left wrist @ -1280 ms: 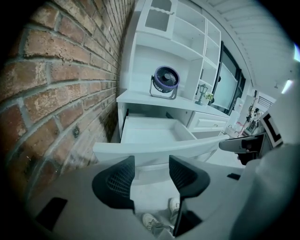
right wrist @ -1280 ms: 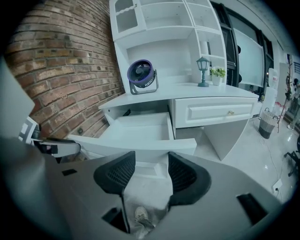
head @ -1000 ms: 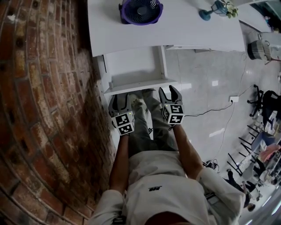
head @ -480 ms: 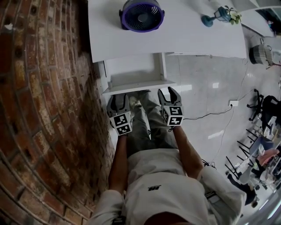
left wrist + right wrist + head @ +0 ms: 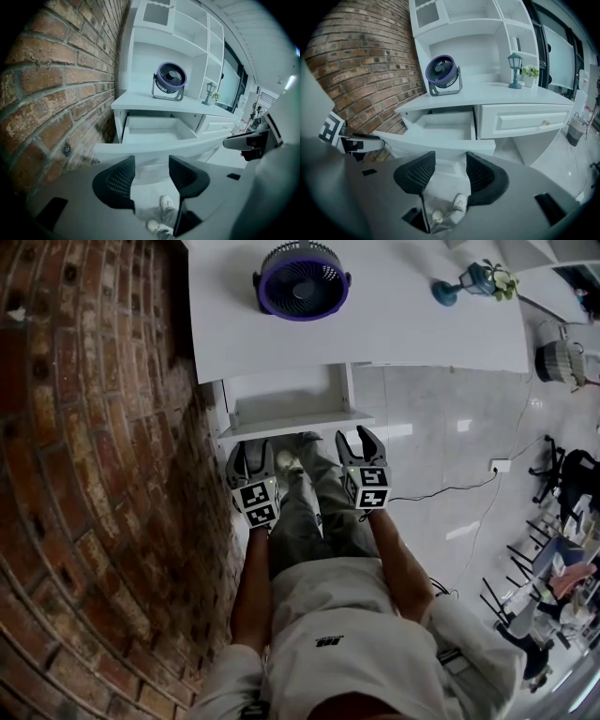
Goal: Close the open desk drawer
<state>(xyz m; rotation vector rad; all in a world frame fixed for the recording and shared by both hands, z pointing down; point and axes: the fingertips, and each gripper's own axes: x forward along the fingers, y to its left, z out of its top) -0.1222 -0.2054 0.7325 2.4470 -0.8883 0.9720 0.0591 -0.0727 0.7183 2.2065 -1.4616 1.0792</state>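
The white drawer (image 5: 286,401) stands pulled out from under the white desk (image 5: 375,324), empty inside, its front panel (image 5: 295,425) facing me. My left gripper (image 5: 251,456) is open just in front of the panel's left end. My right gripper (image 5: 355,441) is open just off the panel's right end. In the left gripper view the drawer (image 5: 157,133) lies just beyond the open gripper (image 5: 151,172). The right gripper view has the drawer (image 5: 443,127) beyond the open gripper (image 5: 450,169). Neither holds anything. Whether the fingertips touch the panel is unclear.
A brick wall (image 5: 94,474) runs close along the left. On the desk sit a purple fan (image 5: 302,277) and a small lantern with a plant (image 5: 469,276). A shut drawer (image 5: 520,121) is right of the open one. My legs and shoes (image 5: 300,465) are below the drawer.
The drawer sticks out less from under the desk edge than a second ago. Both grippers have stayed at its front panel, open, shifting slightly toward the desk.
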